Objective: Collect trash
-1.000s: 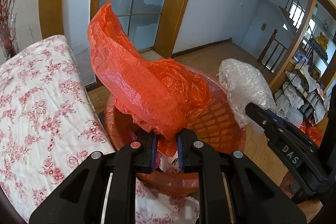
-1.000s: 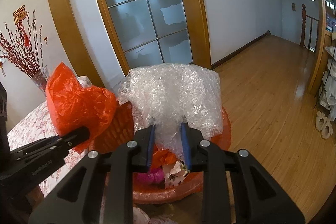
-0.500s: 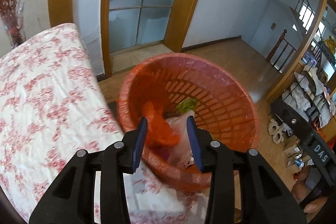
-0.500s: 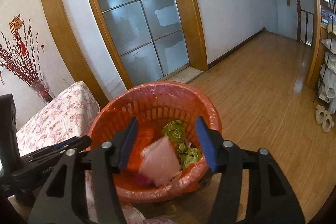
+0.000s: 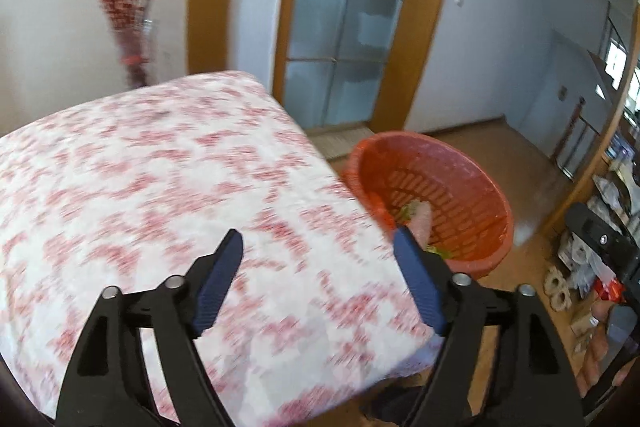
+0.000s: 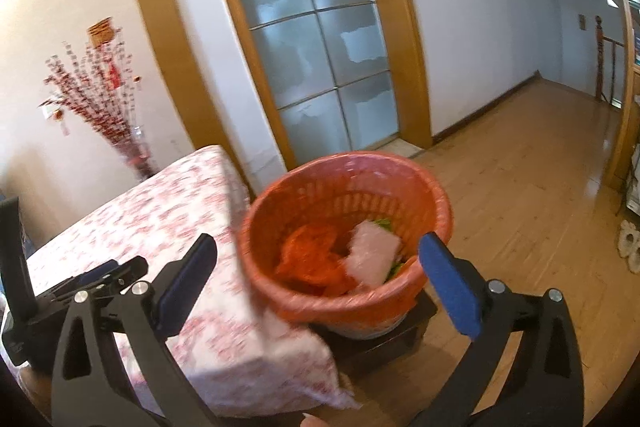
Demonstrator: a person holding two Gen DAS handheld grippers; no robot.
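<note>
The orange basket [image 6: 348, 163] stands beside the table, and a crumpled orange plastic bag [image 6: 312, 259] and a wad of bubble wrap [image 6: 372, 255] lie inside it on green scraps. My right gripper [image 6: 318, 242] hangs in front of the basket, its jaws opening wide with nothing between them. My left gripper [image 5: 317, 235] is above the flowered tablecloth, jaws also opening and empty. In the left wrist view the basket [image 5: 460, 187] sits to its right. The left gripper's black body [image 6: 108, 275] shows low on the left in the right wrist view.
The table with the red-flowered cloth [image 5: 140, 187] fills the left. A vase of red branches [image 6: 120, 131] stands by the wall behind it. The basket rests on a dark low stand [image 6: 380, 343]. Wooden floor [image 6: 520, 207] spreads to the right, with shelves and shoes [image 5: 560, 287].
Both grippers let go: the orange bag and the bubble wrap dropped into the basket. Both jaws spread wide, and both grippers drew back, the left swinging over the table.
</note>
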